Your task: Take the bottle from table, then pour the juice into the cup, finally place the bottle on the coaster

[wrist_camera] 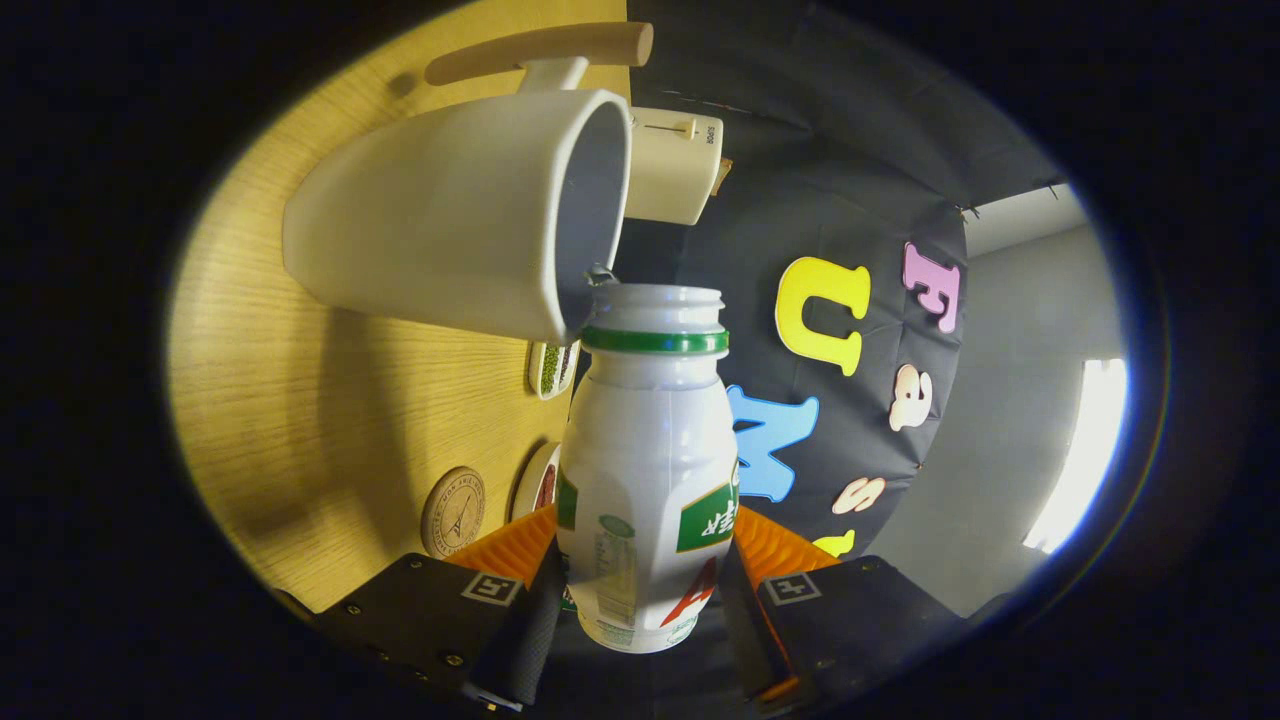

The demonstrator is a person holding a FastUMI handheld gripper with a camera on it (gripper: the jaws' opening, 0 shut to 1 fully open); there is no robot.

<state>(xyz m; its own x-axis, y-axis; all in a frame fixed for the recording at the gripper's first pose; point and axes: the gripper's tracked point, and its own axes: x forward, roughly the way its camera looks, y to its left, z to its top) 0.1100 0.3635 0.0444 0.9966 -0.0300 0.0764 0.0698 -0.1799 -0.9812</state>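
Your bottle [648,470] sits clamped between the two fingers of the gripper [645,570], one finger pressing on each side of its lower body, so the claw is closed on it. The bottle is white with a green ring under its open, capless mouth, and you have it rolled over sideways relative to the wooden table [300,400]. Its mouth points at the rim of the white cup [460,215], right at the cup's opening, touching it or very nearly so. The cup has a wooden handle [540,52]. Beyond the cup stands a white box-like device [672,165]. On the table near the fingers lies the round coaster [452,512], with two small dishes [553,368] beside it, one holding something green.
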